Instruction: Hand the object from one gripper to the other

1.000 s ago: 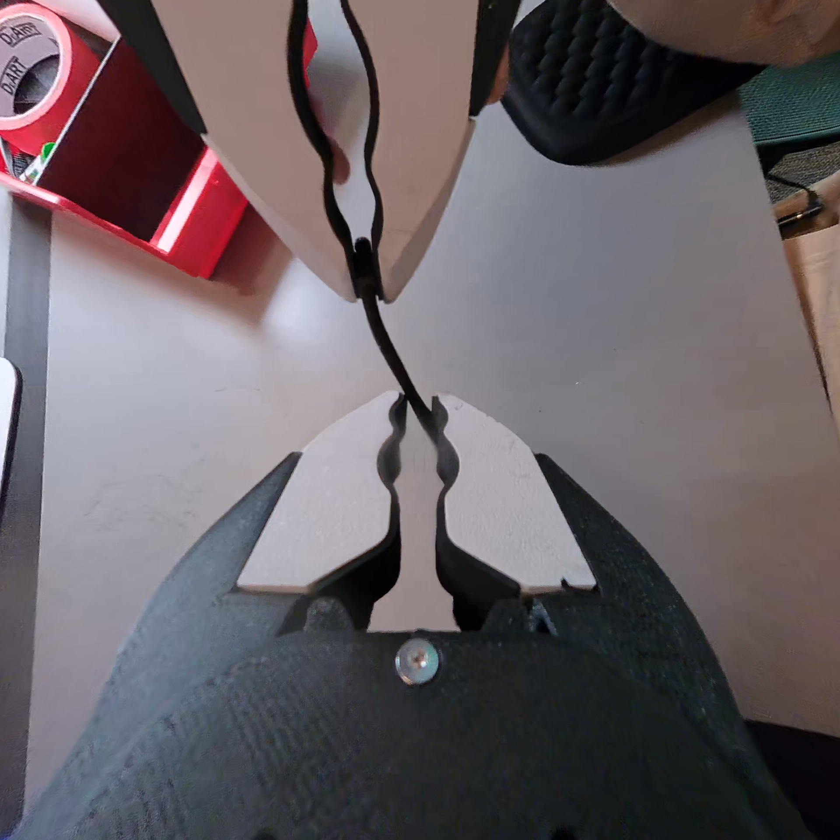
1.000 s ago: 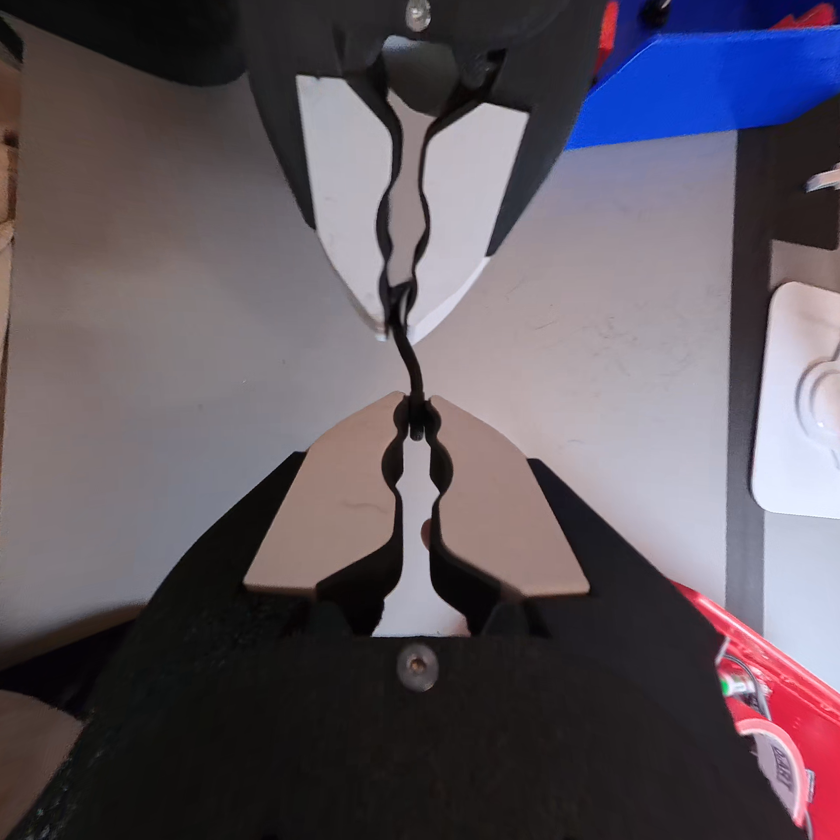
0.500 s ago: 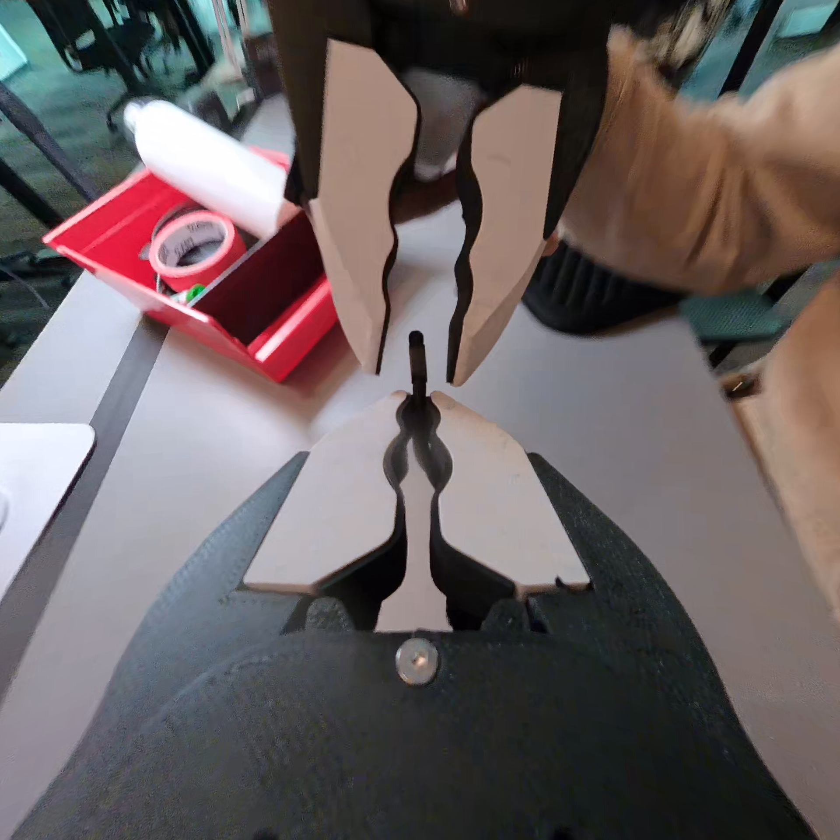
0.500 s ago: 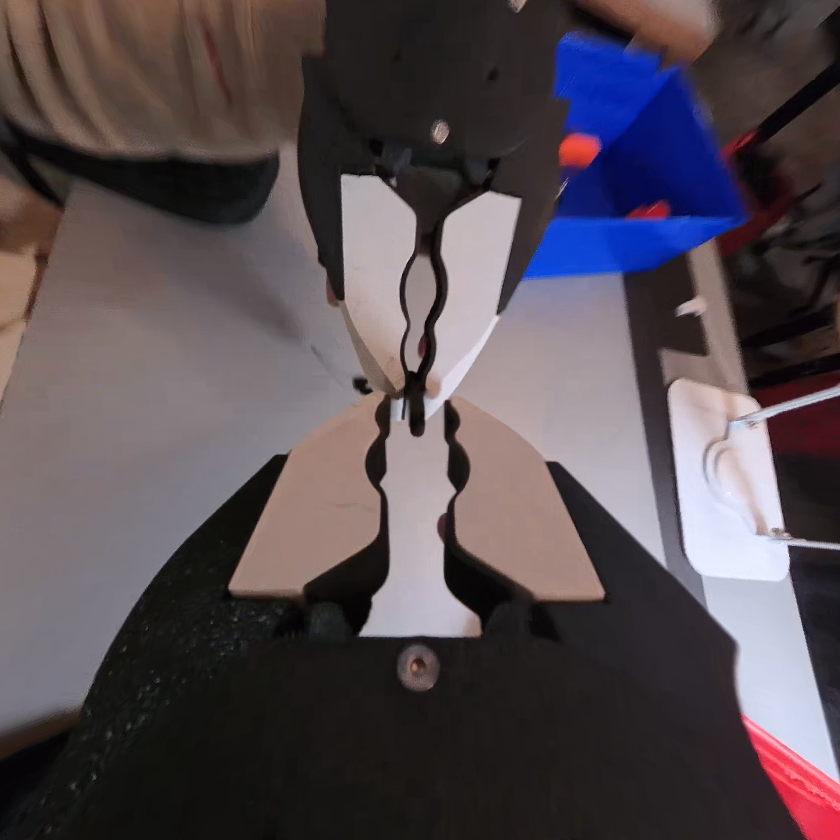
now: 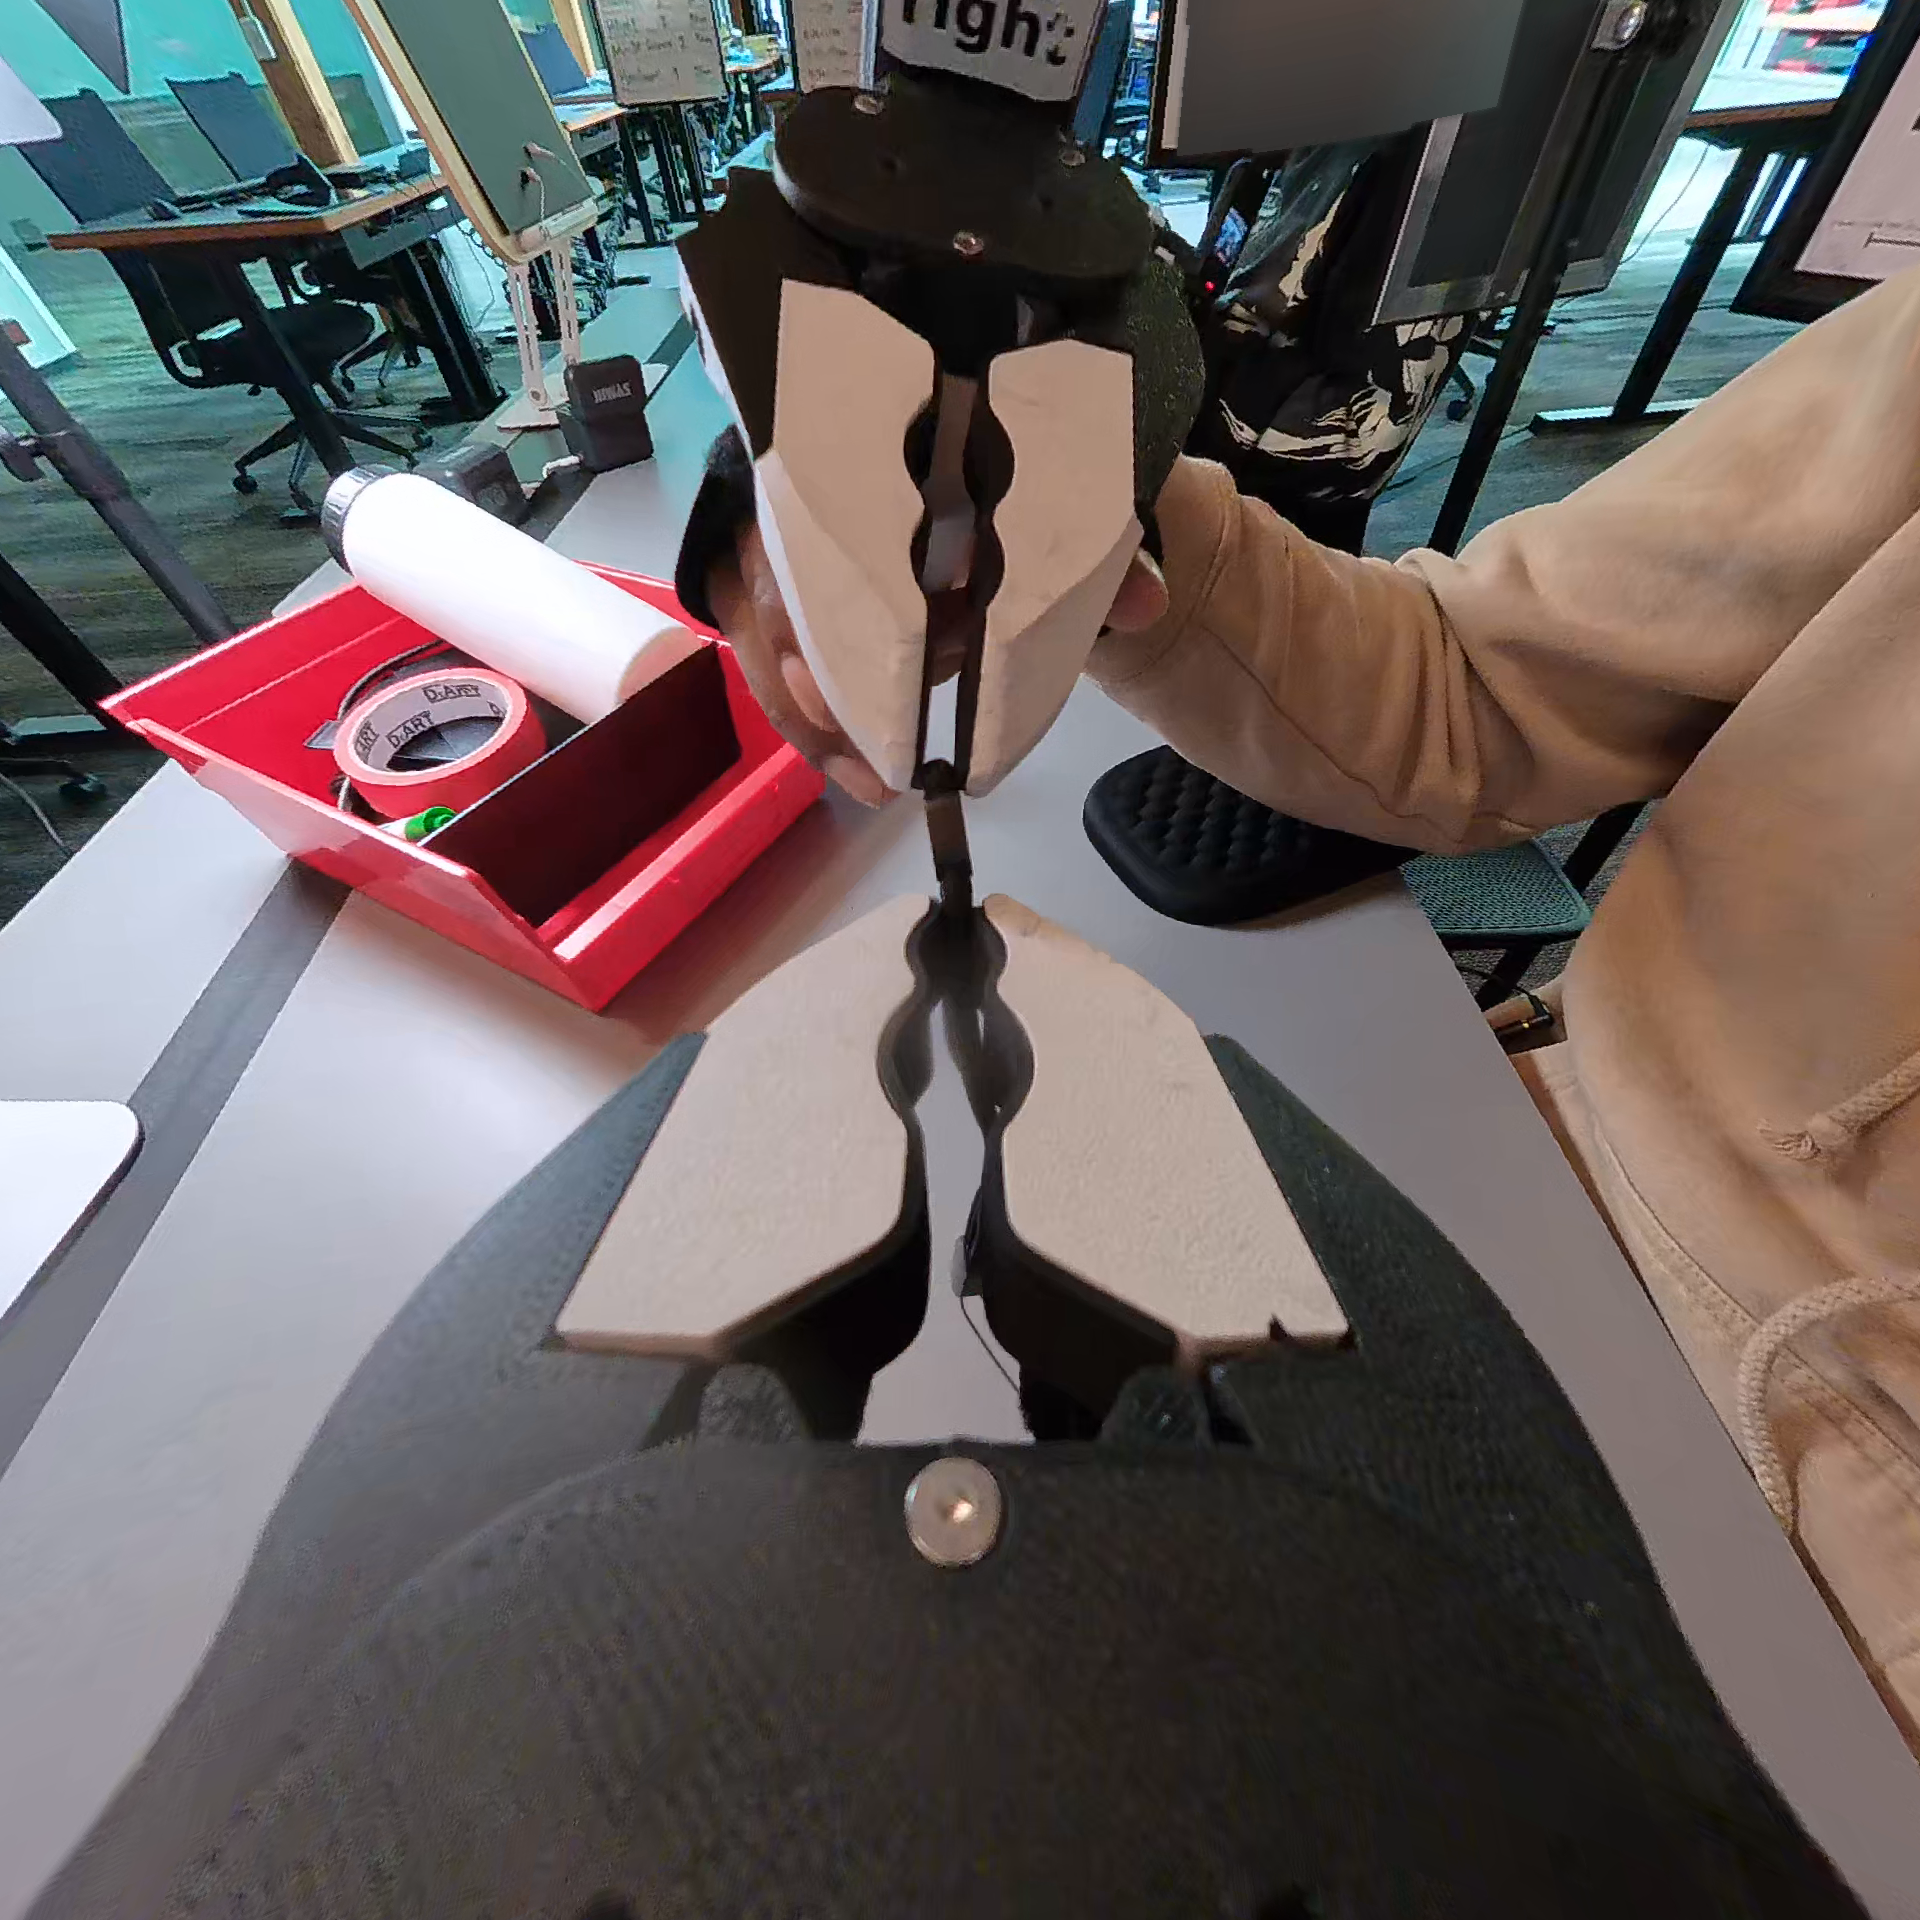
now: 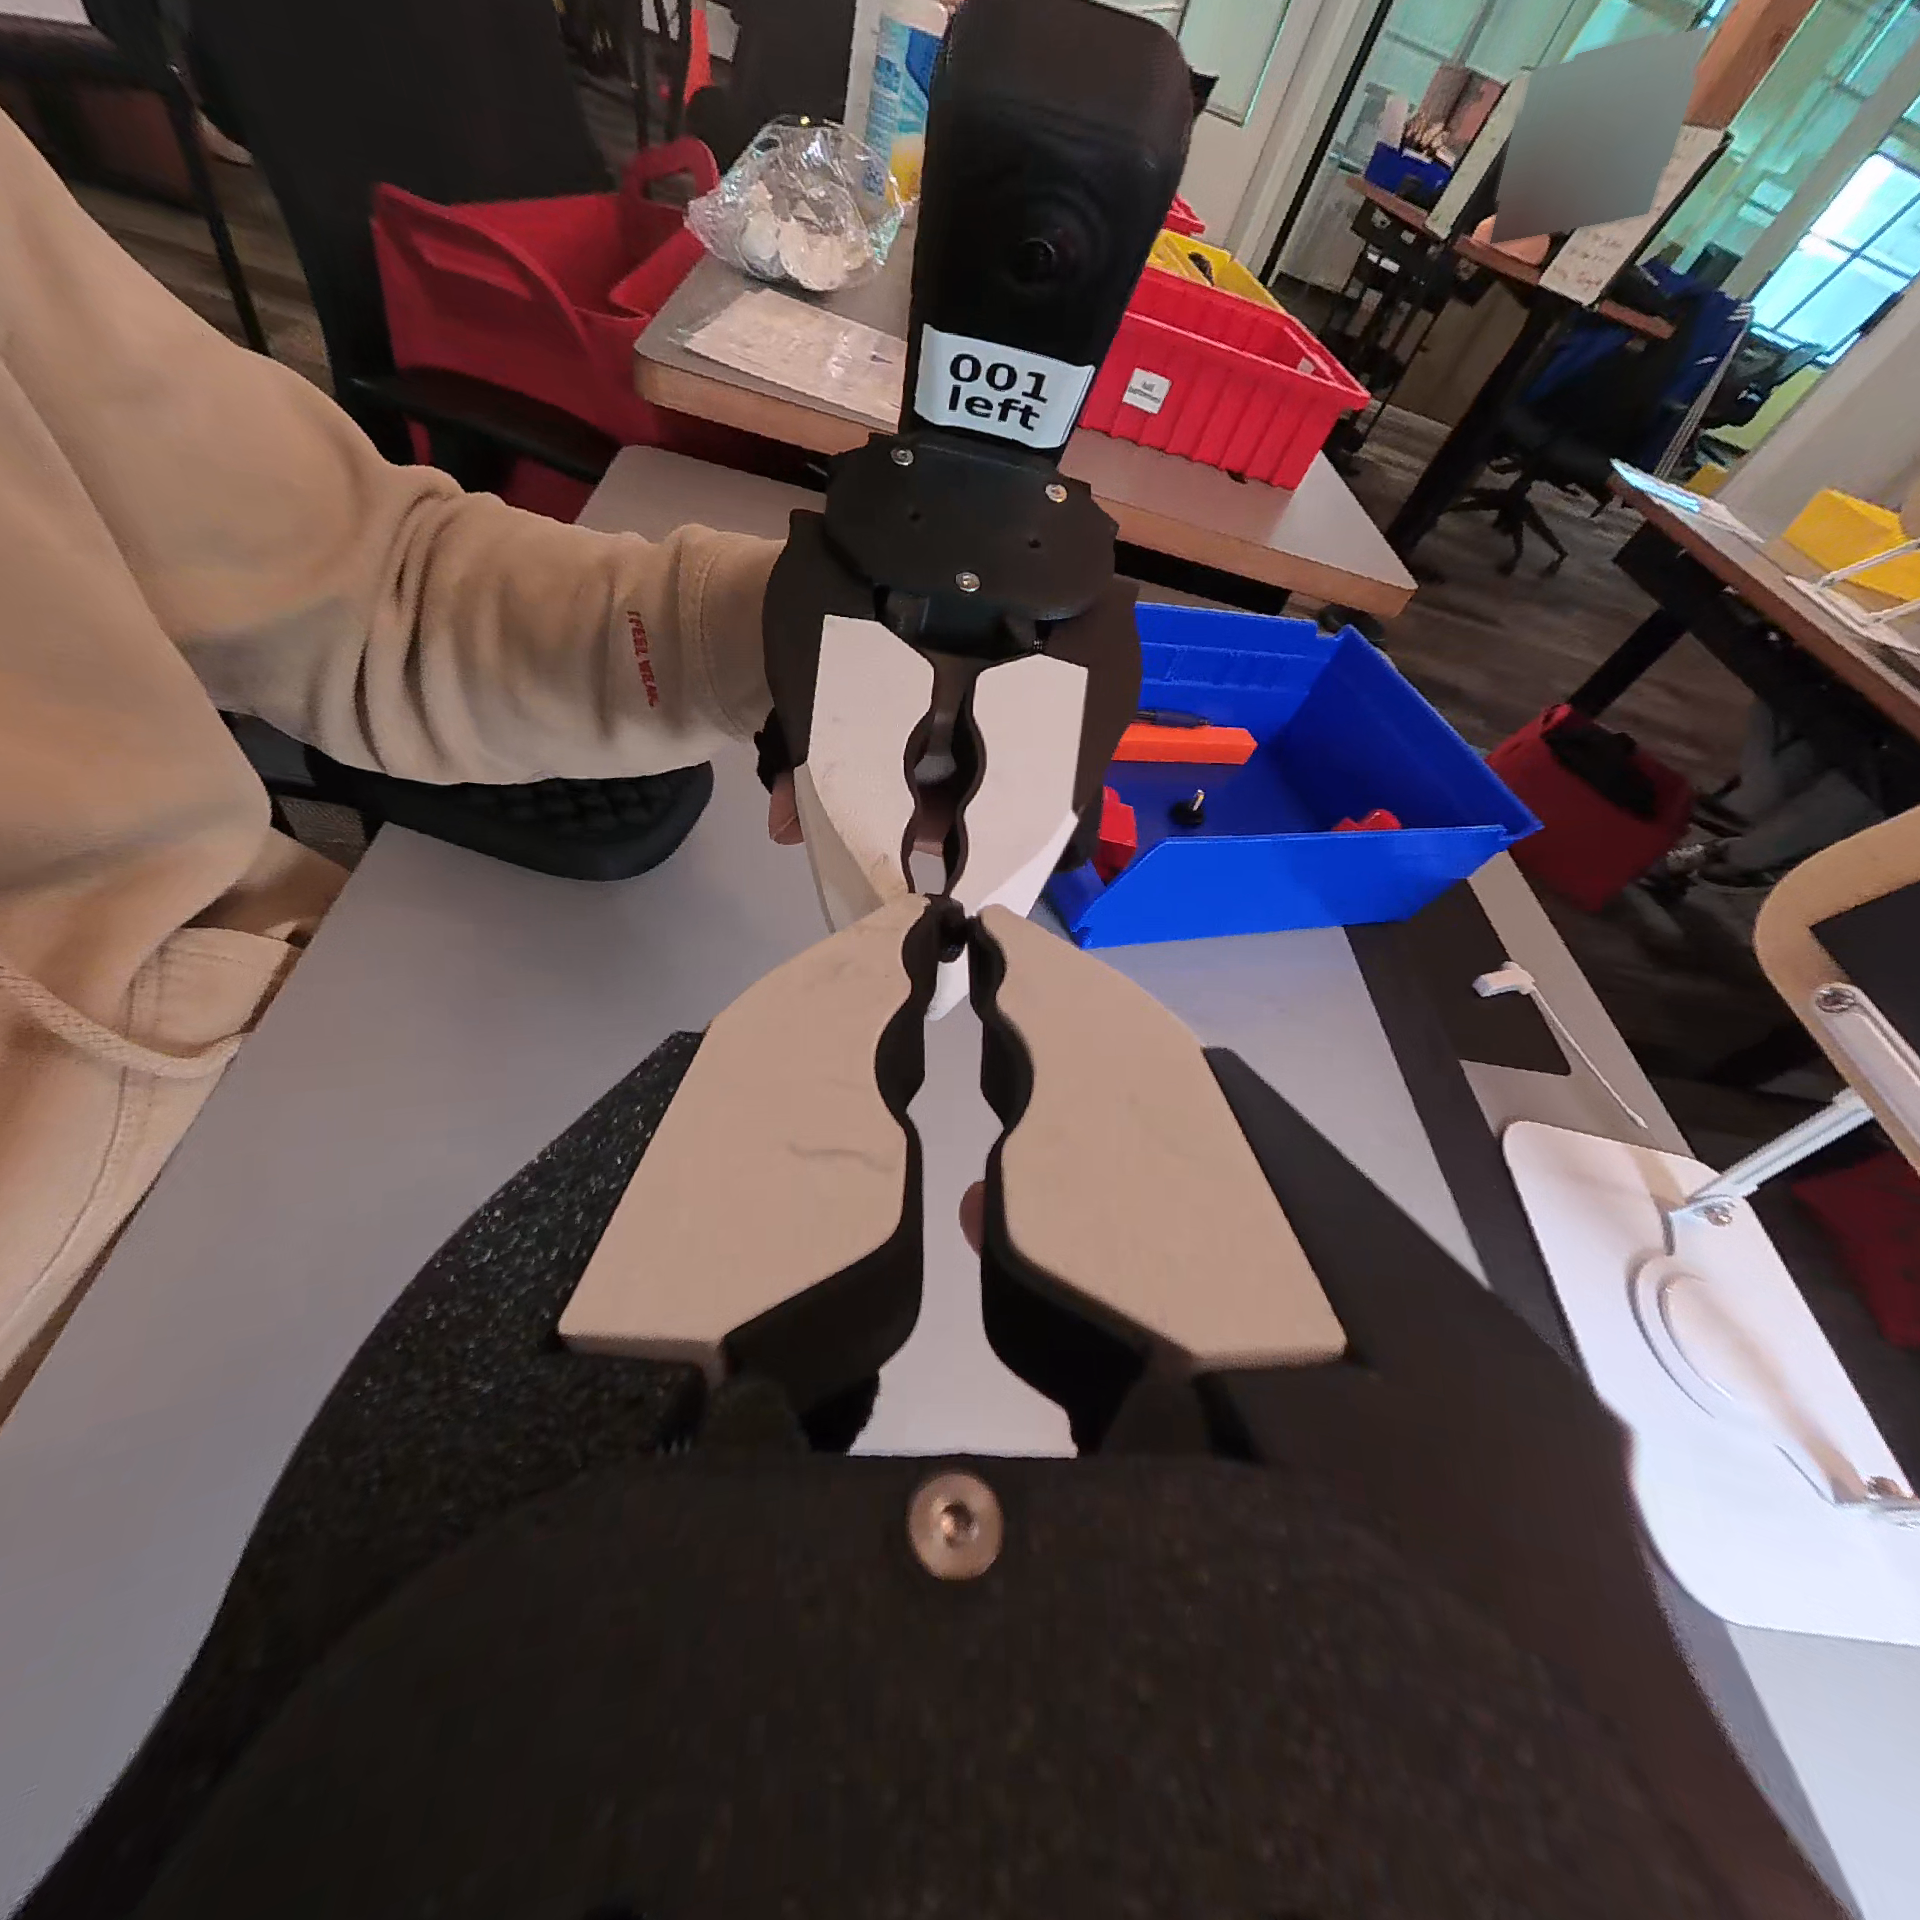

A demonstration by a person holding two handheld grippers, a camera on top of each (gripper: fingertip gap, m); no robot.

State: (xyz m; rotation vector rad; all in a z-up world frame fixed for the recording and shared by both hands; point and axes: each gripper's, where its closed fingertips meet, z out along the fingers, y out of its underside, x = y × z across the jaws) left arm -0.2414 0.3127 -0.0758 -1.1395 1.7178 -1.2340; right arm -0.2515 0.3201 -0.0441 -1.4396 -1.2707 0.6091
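A thin black strap [image 5: 948, 842] hangs in the air between the two grippers, over the grey table [image 5: 312, 1143]. My left gripper [image 5: 954, 914] is shut on its near end; the rest runs back between the fingers. My right gripper [image 5: 940, 774] faces it tip to tip, shut on the far end. In the right wrist view, my right gripper [image 6: 951, 920] pinches the strap [image 6: 949, 928] at its tips. The left gripper [image 6: 940, 888] meets it from the far side. Little of the strap shows there.
A red bin [image 5: 582, 935] holding a red tape roll [image 5: 436, 727] and a white bottle [image 5: 499, 592] stands to the left. A blue bin [image 6: 1299, 873] with small parts sits beyond. A black cushion [image 5: 1216, 842] and a white stand base [image 6: 1714, 1351] lie nearby. Less than 4 cm separates the two grippers' tips.
One second ago both grippers held the strap. Half a second ago the right gripper was open around its end. Now it is shut on it again, and both grippers have tilted up.
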